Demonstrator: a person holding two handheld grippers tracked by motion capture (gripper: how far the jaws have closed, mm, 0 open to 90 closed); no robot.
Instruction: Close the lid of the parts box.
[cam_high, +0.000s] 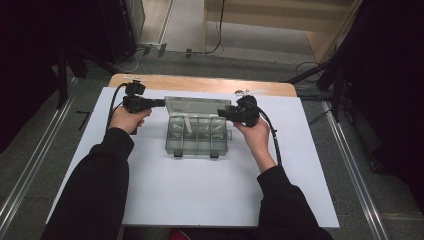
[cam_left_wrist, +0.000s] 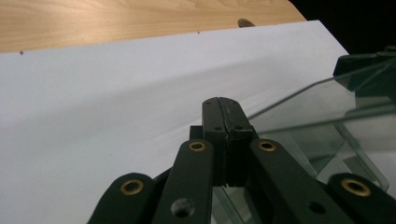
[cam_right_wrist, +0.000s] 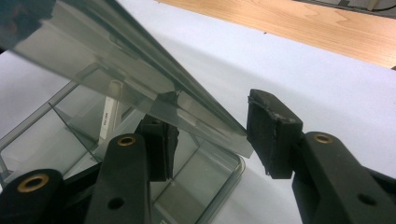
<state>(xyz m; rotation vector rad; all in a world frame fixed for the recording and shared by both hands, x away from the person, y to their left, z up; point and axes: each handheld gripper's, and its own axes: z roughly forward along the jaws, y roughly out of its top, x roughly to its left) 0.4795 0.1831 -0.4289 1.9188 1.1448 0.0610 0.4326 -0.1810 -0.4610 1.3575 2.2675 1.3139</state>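
A clear plastic compartment box (cam_high: 197, 142) stands in the middle of the white sheet, with its lid (cam_high: 197, 106) raised at the back. A white strip (cam_high: 187, 122) leans in one compartment. My left gripper (cam_high: 162, 103) is at the lid's back left corner. In the left gripper view its jaws (cam_left_wrist: 226, 116) are shut pad to pad with nothing seen between them, and the lid edge (cam_left_wrist: 317, 107) runs off to their right. My right gripper (cam_high: 221, 112) is at the lid's right end. Its jaws (cam_right_wrist: 215, 137) stand open astride the lid's corner (cam_right_wrist: 116, 60), one pad under the plastic, the other apart from it.
The white sheet (cam_high: 200, 195) covers most of the table, with a strip of bare wood (cam_high: 200, 82) along the far edge. Two dark latches (cam_high: 177, 154) stick out at the box's front. Metal rails (cam_high: 30, 165) run along the floor on both sides.
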